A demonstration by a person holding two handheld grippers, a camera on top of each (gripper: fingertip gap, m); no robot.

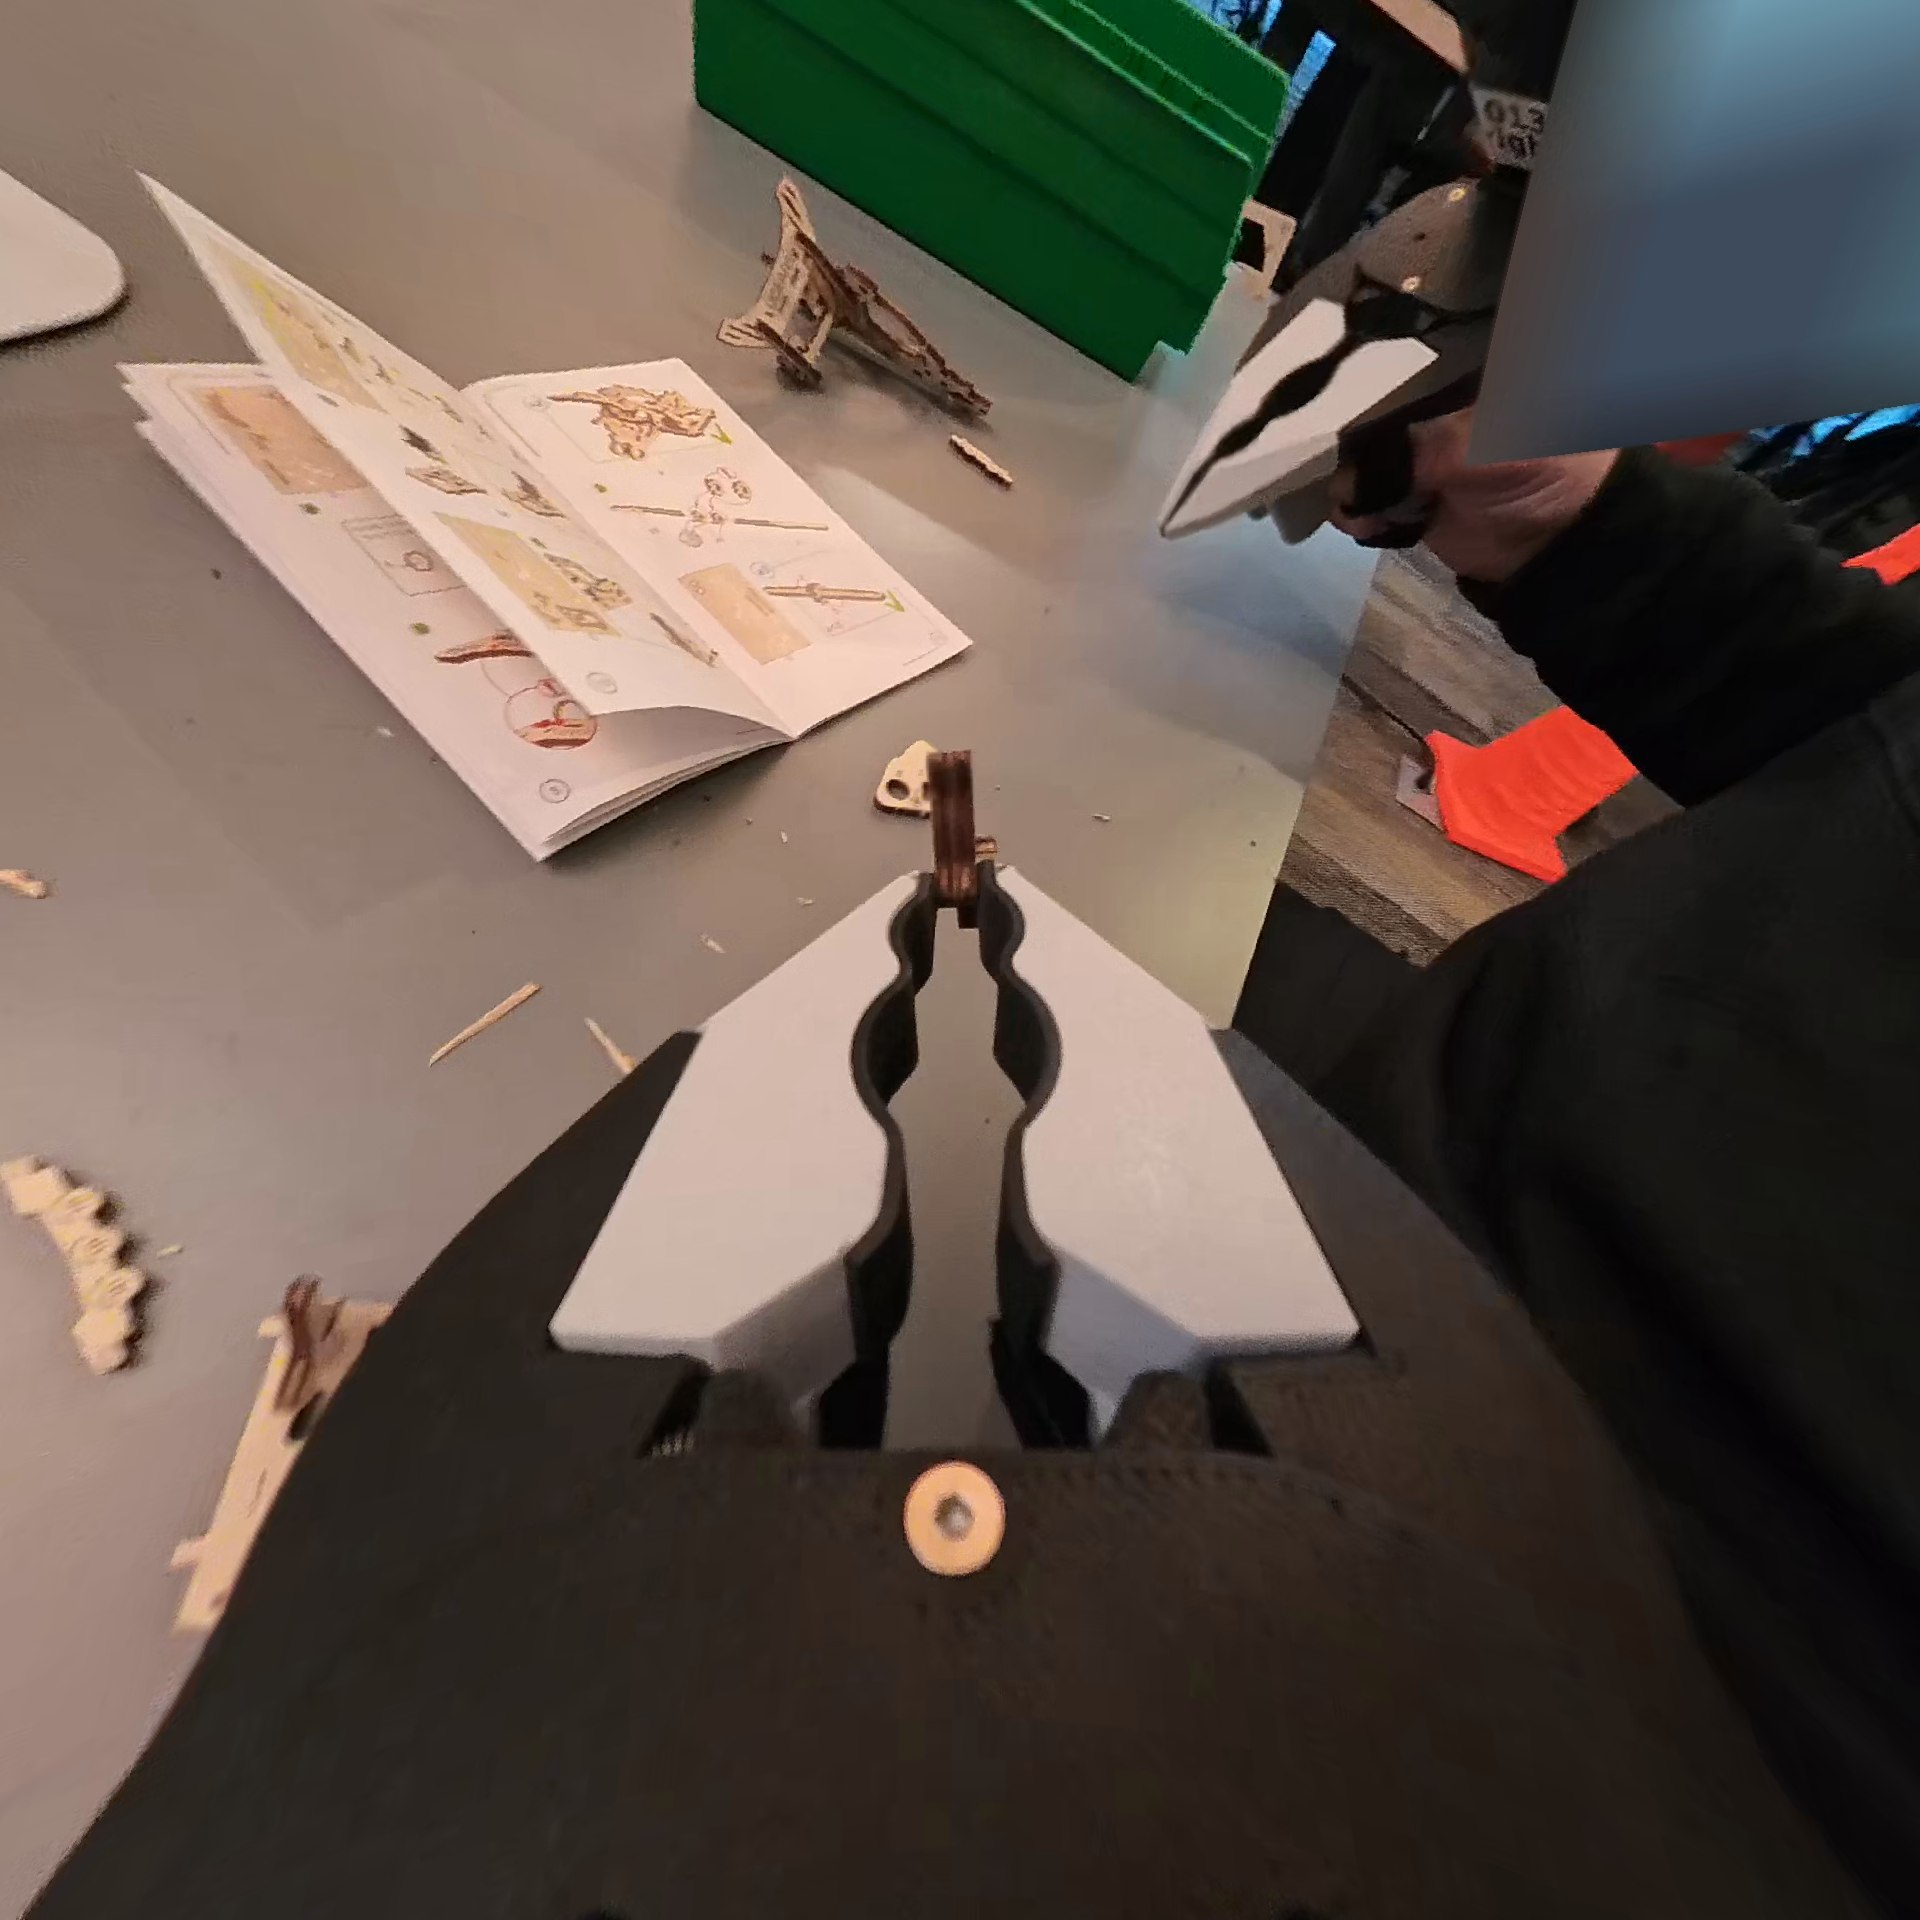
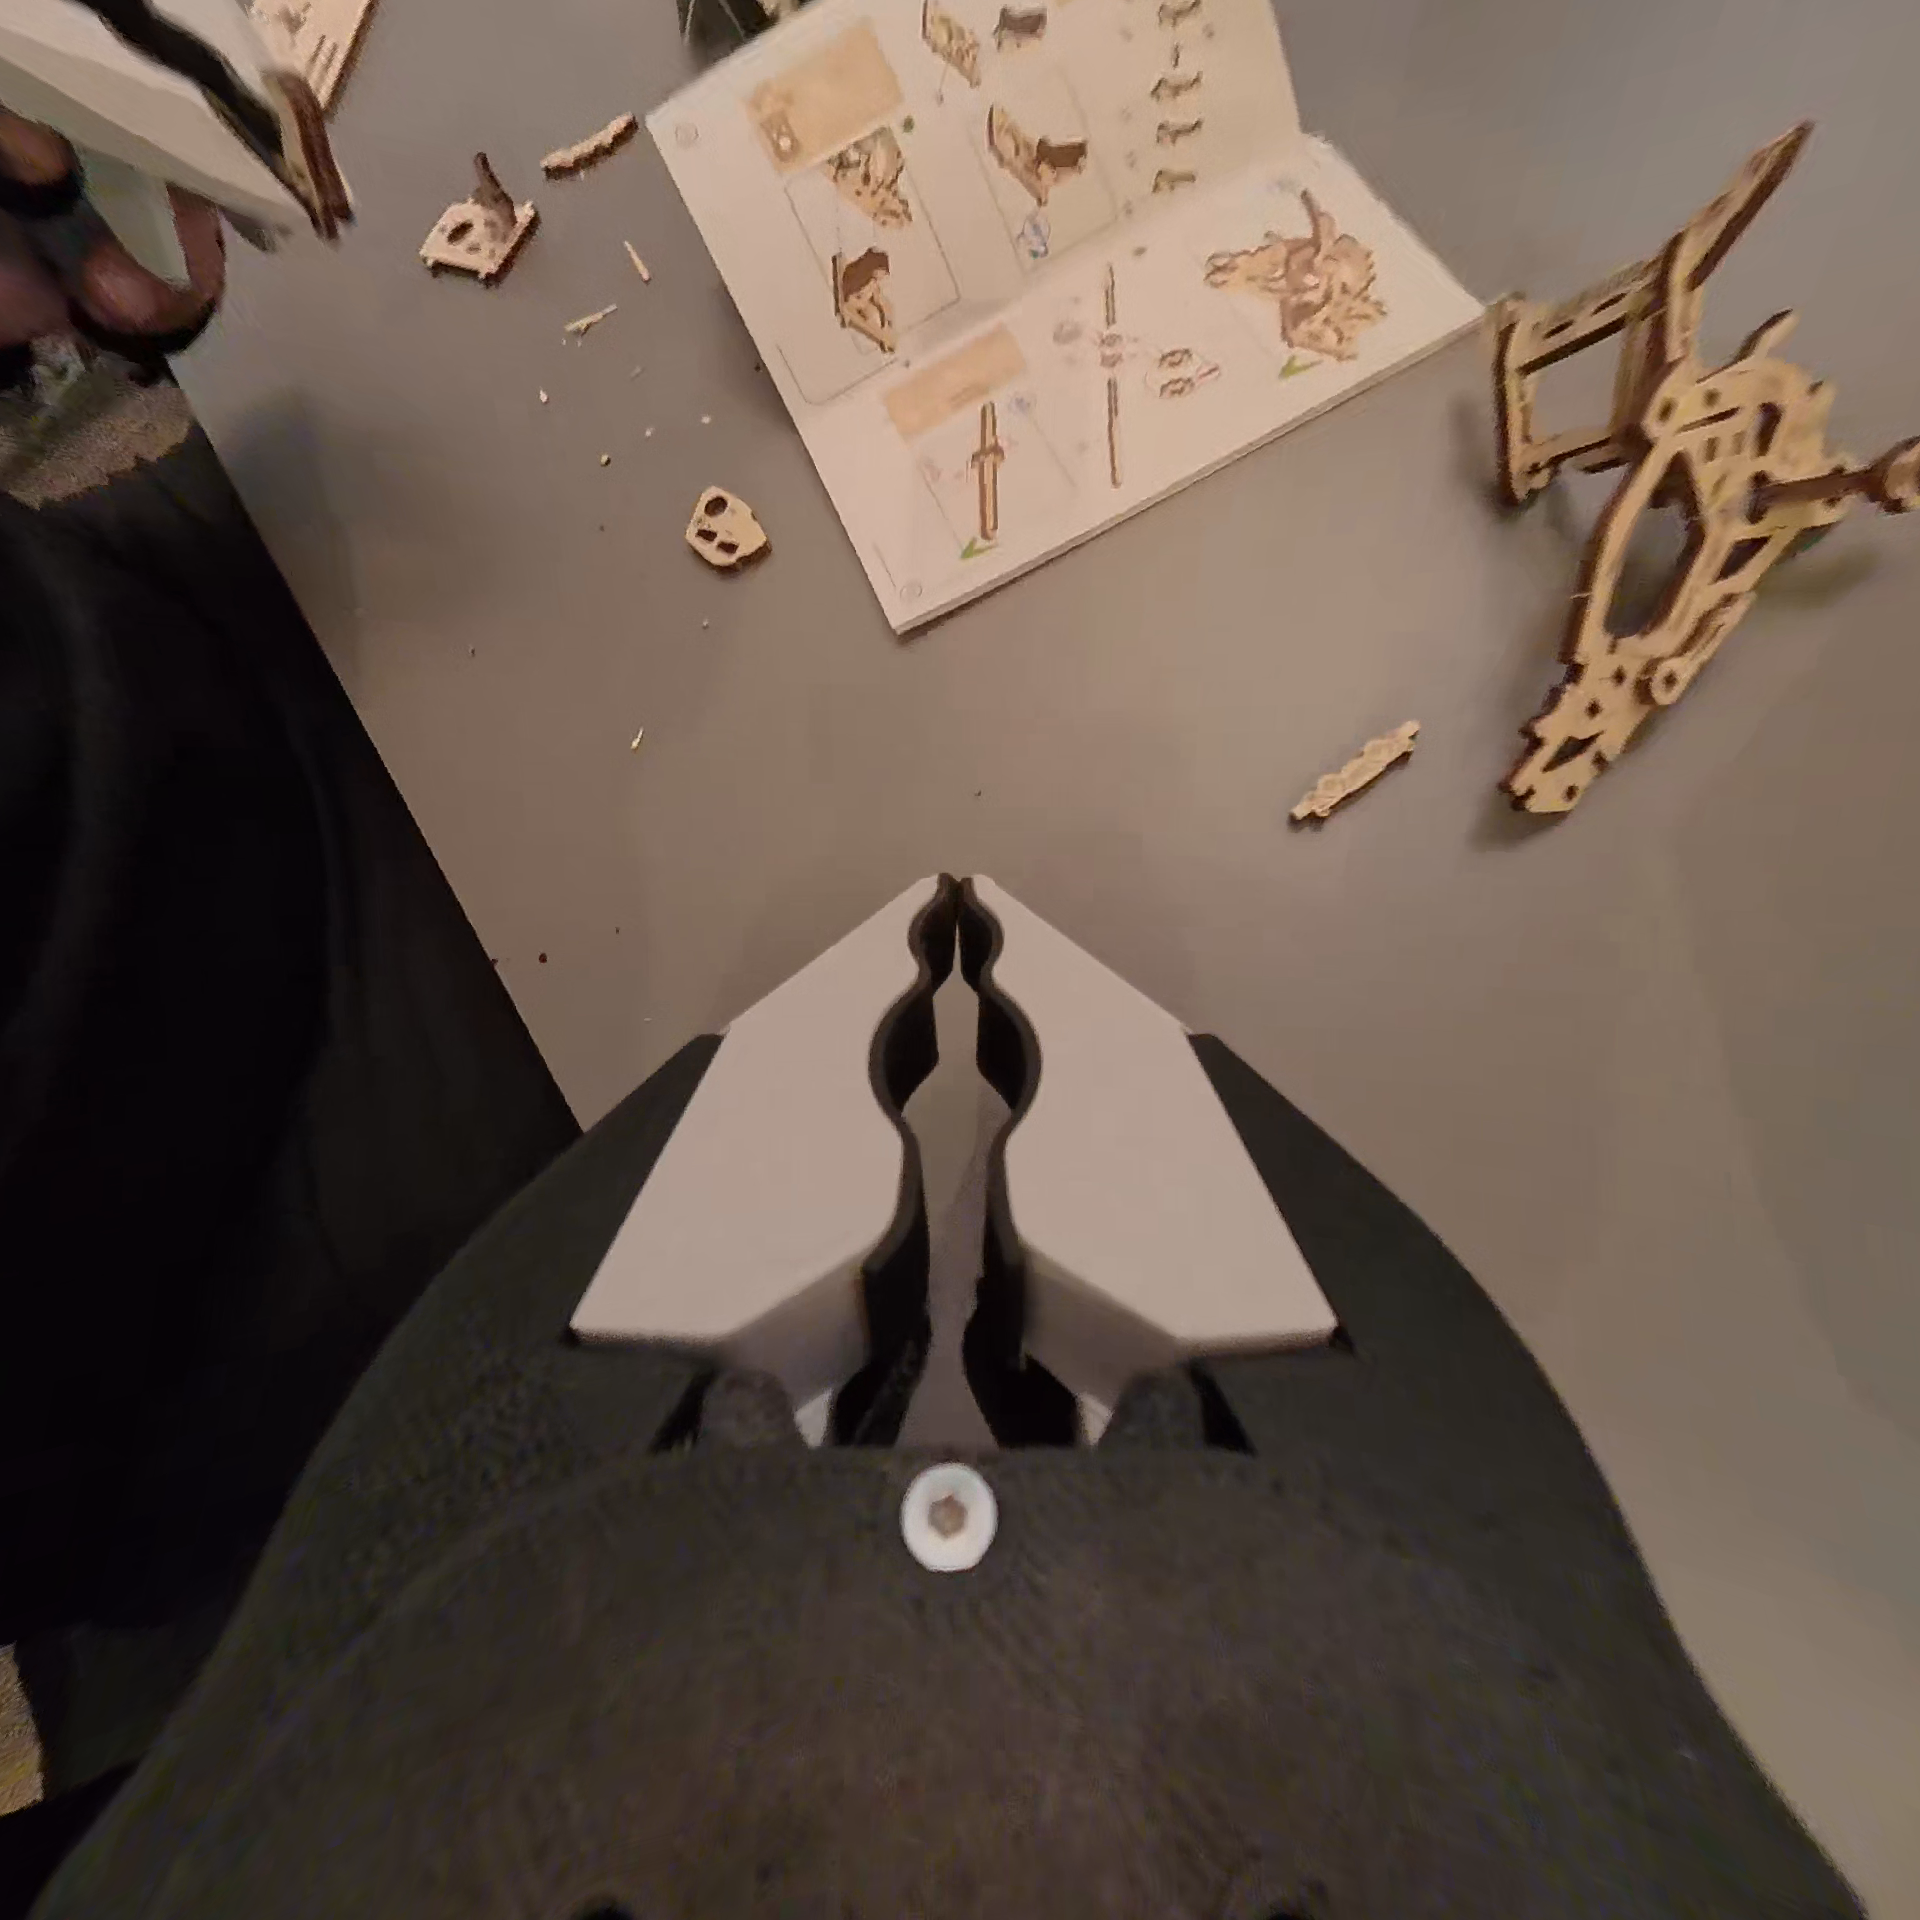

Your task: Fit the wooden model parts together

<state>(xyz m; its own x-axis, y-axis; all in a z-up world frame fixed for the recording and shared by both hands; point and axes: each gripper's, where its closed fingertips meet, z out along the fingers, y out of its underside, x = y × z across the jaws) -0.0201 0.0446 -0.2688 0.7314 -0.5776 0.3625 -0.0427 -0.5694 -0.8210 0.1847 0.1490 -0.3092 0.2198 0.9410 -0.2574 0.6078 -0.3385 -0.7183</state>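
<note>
My left gripper [image 1: 958, 896] is shut on a small dark-edged wooden part [image 1: 951, 821], held upright above the grey table [image 1: 1091, 582]; it also shows in the right wrist view [image 2: 312, 156] at the top left. My right gripper [image 2: 956, 888] is shut with nothing between its pads, hovering over bare table; it also shows in the left wrist view [image 1: 1179, 525] at the upper right. The half-built wooden model [image 1: 842, 301] stands near the green bin and appears at the right in the right wrist view [image 2: 1662, 488]. A small flat wooden piece [image 1: 906, 779] lies just beyond my left fingertips.
An open instruction booklet [image 1: 540, 540] lies on the table. Green bins [image 1: 987, 156] stand at the back. Loose wooden parts [image 2: 727, 530], a thin strip [image 2: 1356, 771], splinters [image 1: 483, 1023] and a part sheet [image 1: 249, 1455] lie scattered. The table edge [image 1: 1309, 769] runs on the right. My right fingertips sit around 25 cm from my left ones. It is some 11 cm from my left tips to the small flat wooden piece [image 1: 906, 779]. It is also in sight in the right wrist view [image 2: 726, 514]. About 15 cm separates my right fingertips from the half-built wooden model [image 1: 842, 301].
</note>
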